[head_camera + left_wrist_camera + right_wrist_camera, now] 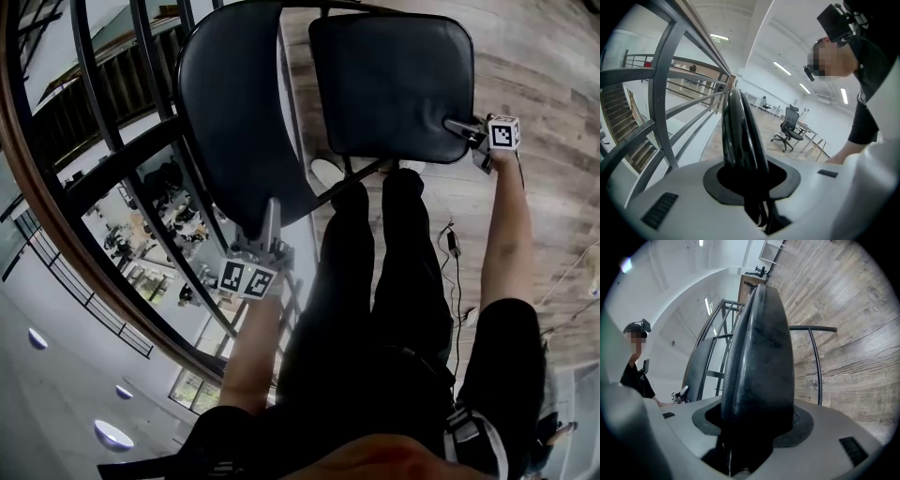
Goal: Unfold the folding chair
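The folding chair stands in front of me, partly spread, in the head view. Its black padded backrest [234,112] is on the left and its black seat [394,84] on the right. My left gripper [270,220] is shut on the backrest's lower edge; in the left gripper view the glossy backrest [740,136] rises from between that left gripper [747,180]. My right gripper [454,124] is shut on the seat's right edge. The seat pad [761,357] fills the gap of the right gripper [757,425], edge-on.
A black metal railing [122,159] with a wooden handrail [37,216] runs close on the left, above a drop to a lower floor. The person's legs [375,272] stand just behind the chair on the wood floor [553,112]. A cable [452,246] lies by the right foot. The chair's thin tube frame [813,329] shows beyond the seat.
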Demonstrator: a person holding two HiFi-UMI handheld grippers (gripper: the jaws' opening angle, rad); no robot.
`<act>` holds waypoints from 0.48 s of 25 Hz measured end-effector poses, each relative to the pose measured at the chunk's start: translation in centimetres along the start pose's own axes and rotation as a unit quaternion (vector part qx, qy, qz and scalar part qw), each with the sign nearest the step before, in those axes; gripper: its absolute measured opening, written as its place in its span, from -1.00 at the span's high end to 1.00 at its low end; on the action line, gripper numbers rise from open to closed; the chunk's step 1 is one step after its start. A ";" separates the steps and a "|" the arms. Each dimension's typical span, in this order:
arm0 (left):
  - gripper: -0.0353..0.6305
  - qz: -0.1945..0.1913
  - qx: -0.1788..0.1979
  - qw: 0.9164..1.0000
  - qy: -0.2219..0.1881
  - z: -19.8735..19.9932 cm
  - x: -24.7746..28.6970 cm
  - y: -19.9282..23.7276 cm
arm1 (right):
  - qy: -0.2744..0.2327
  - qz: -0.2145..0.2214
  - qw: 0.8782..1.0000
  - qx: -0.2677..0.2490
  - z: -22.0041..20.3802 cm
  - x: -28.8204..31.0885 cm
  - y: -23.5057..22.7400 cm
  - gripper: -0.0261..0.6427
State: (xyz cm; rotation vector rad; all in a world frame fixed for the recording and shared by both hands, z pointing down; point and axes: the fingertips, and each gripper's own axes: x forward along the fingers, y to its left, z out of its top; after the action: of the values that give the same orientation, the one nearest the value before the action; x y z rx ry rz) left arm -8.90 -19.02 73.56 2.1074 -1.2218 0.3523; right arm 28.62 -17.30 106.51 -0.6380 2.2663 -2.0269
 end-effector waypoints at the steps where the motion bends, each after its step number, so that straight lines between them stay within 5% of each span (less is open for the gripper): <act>1: 0.66 0.002 0.001 1.000 0.002 0.0 0.0 -0.4 | 0.002 -0.001 1.000 -0.001 -0.1 -0.1 -0.1 0.14; 8: 0.64 0.005 0.011 1.000 0.011 0.5 -0.2 -1.3 | -0.003 -0.004 1.000 0.011 -0.3 0.4 -0.7 0.08; 12: 0.64 0.003 0.011 1.000 0.018 3.9 -3.3 -4.3 | -0.006 -0.013 1.000 -0.009 0.4 -2.3 4.8 0.06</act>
State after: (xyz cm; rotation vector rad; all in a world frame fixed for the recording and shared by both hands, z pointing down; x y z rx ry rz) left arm -7.38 -17.96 67.09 2.1070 -1.2081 0.4066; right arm 29.52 -16.57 101.26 -0.6829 2.2826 -2.0110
